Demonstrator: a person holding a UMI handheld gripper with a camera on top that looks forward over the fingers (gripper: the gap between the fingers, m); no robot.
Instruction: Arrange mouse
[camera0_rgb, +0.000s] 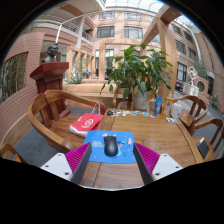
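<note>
A black mouse (110, 146) rests on a blue mouse mat (112, 148) on the round wooden table (150, 132). My gripper (112, 160) is open, its pink pads (79, 157) spread wide to either side. The mouse lies between the fingers and slightly ahead of them, with clear gaps on both sides. It rests on the mat, untouched by the fingers.
A red bag (86, 123) lies on the table to the left beyond the mat. Bottles and small items (157, 105) stand at the far right of the table. A large potted plant (137, 68) rises behind. Wooden chairs (45, 108) ring the table.
</note>
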